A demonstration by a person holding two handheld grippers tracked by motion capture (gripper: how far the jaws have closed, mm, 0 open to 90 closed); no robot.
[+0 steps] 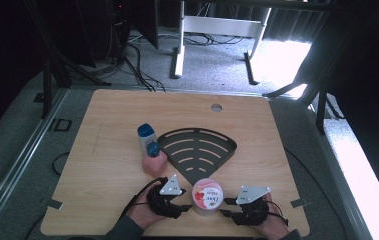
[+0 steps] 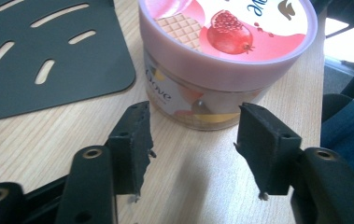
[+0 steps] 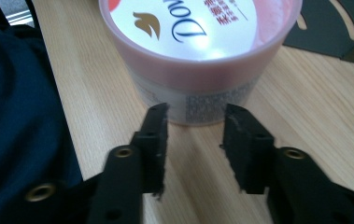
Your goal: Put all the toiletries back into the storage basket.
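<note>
My left gripper has its jaws parted with nothing between them, and so does my right gripper. Straight ahead of both pairs, just beyond the tips and untouched, stands the round clear plastic jar with the pink lid, upright on the pale wooden table near its front edge. It sits between my hands, about equally near each, with the black slotted fan-shaped tray just behind it.

Jar clear glossy plastic, glossy pink lid with printed label. Table smooth light wood grain. Fan-shaped tray matt black. Jaw pads rough matt black.
</note>
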